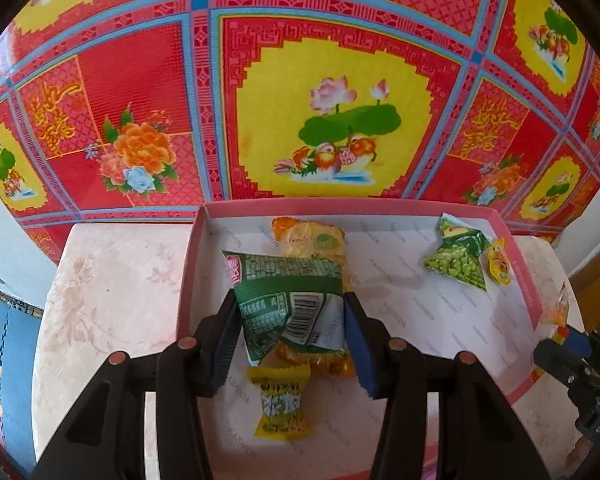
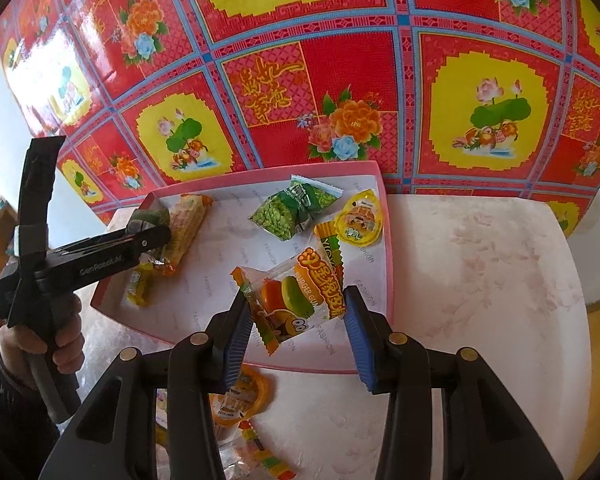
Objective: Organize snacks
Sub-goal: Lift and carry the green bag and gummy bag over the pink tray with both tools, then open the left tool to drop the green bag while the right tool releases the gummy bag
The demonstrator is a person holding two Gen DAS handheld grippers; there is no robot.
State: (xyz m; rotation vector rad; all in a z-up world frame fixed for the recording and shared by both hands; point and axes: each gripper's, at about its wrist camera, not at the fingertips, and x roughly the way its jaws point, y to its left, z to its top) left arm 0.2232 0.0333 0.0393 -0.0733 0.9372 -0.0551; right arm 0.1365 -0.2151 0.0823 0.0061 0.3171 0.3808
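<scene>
A pink-rimmed shallow box (image 1: 356,206) sits on a pale marbled table (image 1: 112,280); it also shows in the right wrist view (image 2: 388,248). My left gripper (image 1: 290,332) is shut on a dark green snack packet (image 1: 288,300) and holds it above an orange snack pack (image 1: 312,240) in the box. My right gripper (image 2: 296,320) is shut on a burger gummy packet (image 2: 296,300) over the box's near right part. In the box lie a green pea packet (image 2: 292,210), a yellow jelly cup (image 2: 358,216) and a small yellow packet (image 1: 282,404).
Near the table's front edge outside the box lie another jelly cup (image 2: 240,396) and a colourful candy strip (image 2: 264,452). A red and yellow patterned floor (image 1: 332,120) surrounds the table. The person's hand (image 2: 48,332) holds the left gripper's handle.
</scene>
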